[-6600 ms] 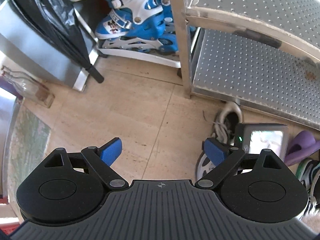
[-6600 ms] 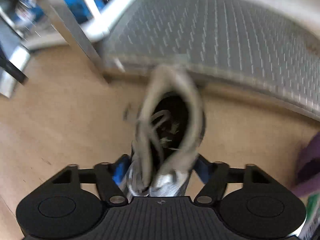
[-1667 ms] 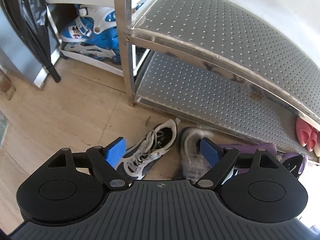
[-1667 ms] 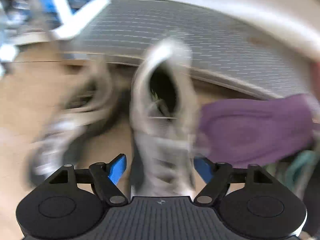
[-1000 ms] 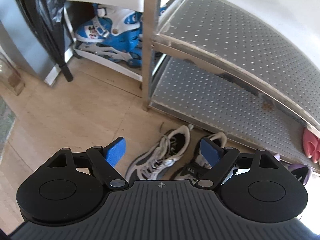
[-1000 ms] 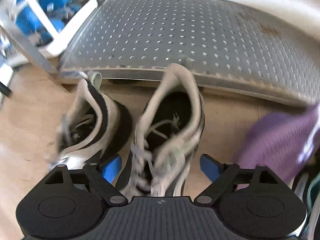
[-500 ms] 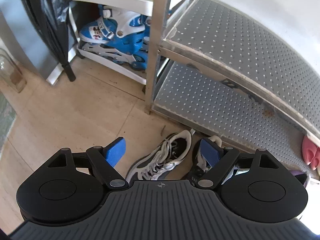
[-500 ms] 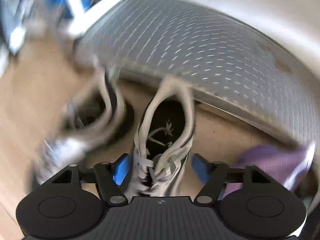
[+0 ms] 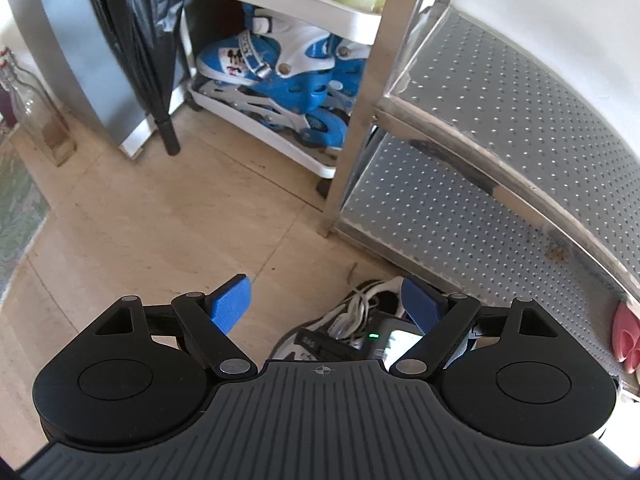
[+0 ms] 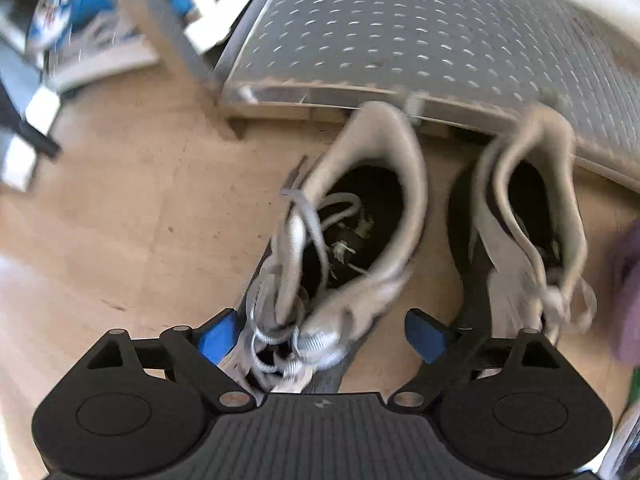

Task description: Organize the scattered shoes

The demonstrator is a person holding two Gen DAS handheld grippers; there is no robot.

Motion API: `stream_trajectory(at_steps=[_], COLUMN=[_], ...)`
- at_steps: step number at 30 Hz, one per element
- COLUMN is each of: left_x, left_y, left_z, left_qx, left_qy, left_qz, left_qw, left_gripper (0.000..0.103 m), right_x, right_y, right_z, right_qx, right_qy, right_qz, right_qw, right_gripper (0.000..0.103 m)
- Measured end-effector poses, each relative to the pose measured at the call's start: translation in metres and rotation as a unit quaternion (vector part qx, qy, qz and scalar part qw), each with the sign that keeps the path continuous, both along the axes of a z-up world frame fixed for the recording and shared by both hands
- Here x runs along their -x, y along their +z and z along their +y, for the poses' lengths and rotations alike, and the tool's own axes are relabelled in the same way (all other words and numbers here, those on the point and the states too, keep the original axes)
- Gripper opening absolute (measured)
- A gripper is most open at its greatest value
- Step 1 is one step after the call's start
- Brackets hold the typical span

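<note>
Two sneakers (image 10: 352, 240) lie side by side, heels toward the shelf (image 10: 420, 32) edge. The right gripper (image 10: 320, 330) gapes around the left one's toe; the left gripper (image 9: 326, 300) hangs wide, empty

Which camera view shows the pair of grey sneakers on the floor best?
The right wrist view, though blurred: both grey sneakers lie side by side before the metal shelf, openings visible, one between the open jaws of the right gripper. In the left wrist view only laces and part of one sneaker show, behind the left gripper and the right gripper's body.
</note>
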State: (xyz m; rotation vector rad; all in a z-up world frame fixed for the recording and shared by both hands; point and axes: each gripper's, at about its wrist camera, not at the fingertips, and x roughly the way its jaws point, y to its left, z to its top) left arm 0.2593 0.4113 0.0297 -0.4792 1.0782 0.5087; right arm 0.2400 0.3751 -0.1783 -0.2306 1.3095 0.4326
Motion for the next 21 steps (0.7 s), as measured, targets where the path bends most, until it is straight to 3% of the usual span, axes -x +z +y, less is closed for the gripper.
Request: stream_trajectory(at_steps=[4,5,10,13,16,20,21], left_x=[-0.001,-0.001,-0.002,0.001,0.006,0.014,0.015], left_y=[-0.003,-0.003,-0.001,0.001,0.004,0.010,0.011], left_z=[0.005,0.007,0.003,-0.001,-0.006,-0.005,-0.003], left_qx=[0.002,0.003,0.005,0.009,0.013,0.014,0.013], left_qy=[0.001,0.001,-0.009,-0.016,-0.024,-0.017,-0.012], left_qz=[0.004,0.004,0.002,-0.002,-0.007,-0.018,-0.019], left_qw=[1.0000,1.0000,0.9999,0.9998,0.9996,0.9996,0.9997], left_gripper=[0.087,0.087,0.087,0.087,0.087,0.087,0.087], right_x=[0.004,0.001,-0.008,-0.011,-0.016,-0.021,-0.023], right_y=[0.013,0.015,0.020,0.019,0.020,0.020,0.024], right_z=[0.010,0.008,-0.015,-0.029,-0.046,-0.052,-0.052], right_qx=[0.037,0.048,0.044,0.039,0.022,-0.026,-0.023], right_qy=[0.085,0.093,0.016,-0.079,-0.165,-0.100,-0.076], right_qz=[-0.072,-0.091,-0.092,-0.074,-0.055,-0.026,-0.038], right_qw=[0.993,0.990,0.995,0.993,0.985,0.994,0.996], right_gripper=[0.060,0.059,0.051,0.052,0.053,0.064,0.077])
